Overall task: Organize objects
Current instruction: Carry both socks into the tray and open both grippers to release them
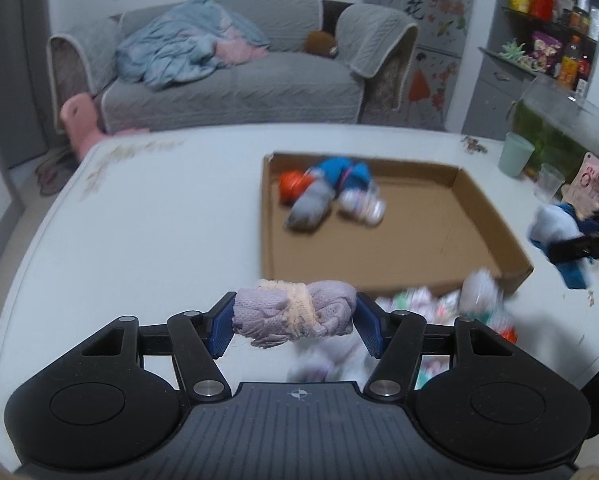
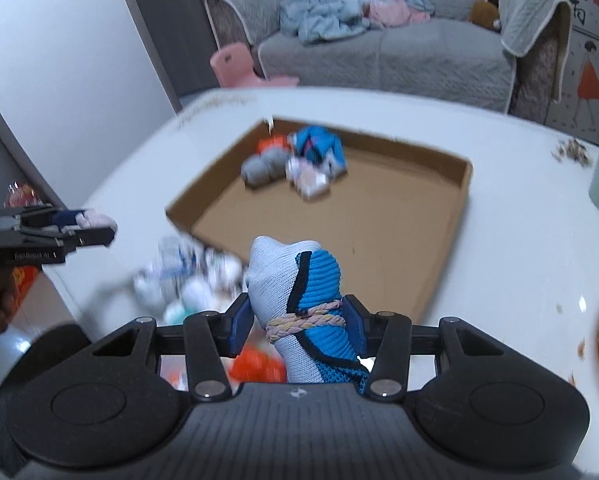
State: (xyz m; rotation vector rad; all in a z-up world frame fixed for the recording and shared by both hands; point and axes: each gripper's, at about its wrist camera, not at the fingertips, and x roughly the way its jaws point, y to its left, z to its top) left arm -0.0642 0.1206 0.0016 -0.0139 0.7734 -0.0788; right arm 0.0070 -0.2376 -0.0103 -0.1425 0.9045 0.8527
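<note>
left gripper (image 1: 295, 320) pinches a lilac sock roll (image 1: 295, 314); right gripper (image 2: 297, 328) clamps a blue-white sock roll (image 2: 299, 296). both held above the table (image 1: 139, 220), mid-carry. loose pile (image 1: 419, 304) beneath, blurred, probably more socks. beyond, cardboard tray (image 1: 495, 232) holds three rolls. next: move over tray's bare floor, release.

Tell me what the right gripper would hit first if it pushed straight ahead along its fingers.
Probably the shallow brown cardboard tray: the right gripper, shut on a white-and-blue sock bundle, aims down at its near edge and bare floor. The sock bundles already inside sit farther back. Depth is unclear.
</note>
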